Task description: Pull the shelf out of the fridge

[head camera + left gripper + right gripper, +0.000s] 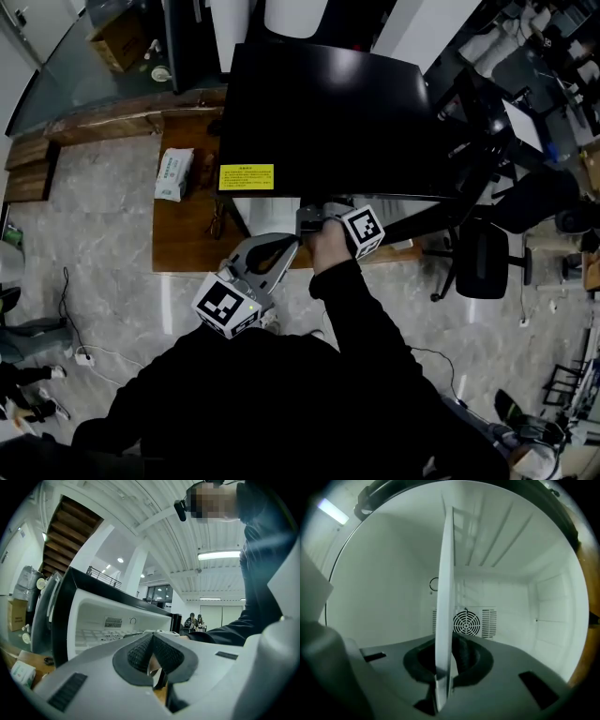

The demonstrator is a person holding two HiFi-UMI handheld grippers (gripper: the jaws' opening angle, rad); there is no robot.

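I inspected the rig remotely and recorded the following. In the head view the black fridge (328, 112) stood on a wooden table (183, 234) in the upper middle of the frame. A yellow label (246, 176) sat at the lower left corner of its top, and a tissue pack (174, 174) lay on the table to its left. The right gripper (443, 667) was at the fridge's front opening, just below the lower edge of the black top. In the right gripper view its jaws were closed hard on the front edge of the shelf (445, 597). The shelf appeared as a thin white slab seen edge-on, running upright through the middle of that frame from between the pads towards the top. It lay inside the white cavity, with a round fan grille (466, 622) on the back wall just right of it. The left gripper (152, 656) hung in front of the table edge, lower left of the right one in the head view and apart from the fridge. Its pads met at their tips and gripped nothing. The fridge's open white interior showed at the left of the left gripper view. An office chair (483, 258) stood at the right of the head view.
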